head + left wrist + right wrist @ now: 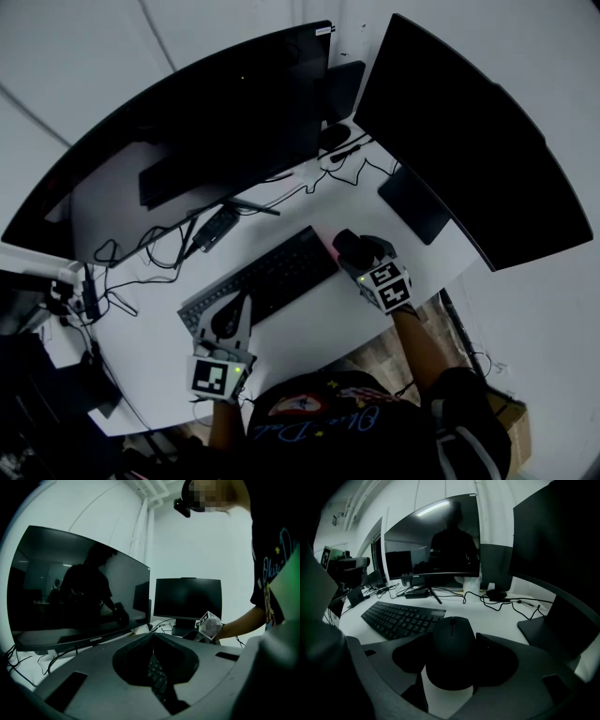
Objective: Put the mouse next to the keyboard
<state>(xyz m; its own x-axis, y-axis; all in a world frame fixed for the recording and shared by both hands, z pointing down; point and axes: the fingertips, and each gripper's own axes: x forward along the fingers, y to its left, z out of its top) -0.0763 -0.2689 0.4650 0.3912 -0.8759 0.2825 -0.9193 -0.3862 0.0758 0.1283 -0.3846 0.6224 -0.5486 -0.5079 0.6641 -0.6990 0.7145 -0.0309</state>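
Observation:
A black mouse sits between the jaws of my right gripper, which presses on both its sides. In the head view the mouse and the right gripper are just past the right end of the black keyboard, low over the white desk. From the right gripper, the keyboard lies to the left of the mouse. My left gripper hovers over the keyboard's left part, shut and holding nothing. Keys of the keyboard show below the left gripper.
A wide curved monitor stands behind the keyboard and a second monitor at the right, with its flat base on the desk. Cables and a small hub lie behind the keyboard. The desk's front edge runs under my arms.

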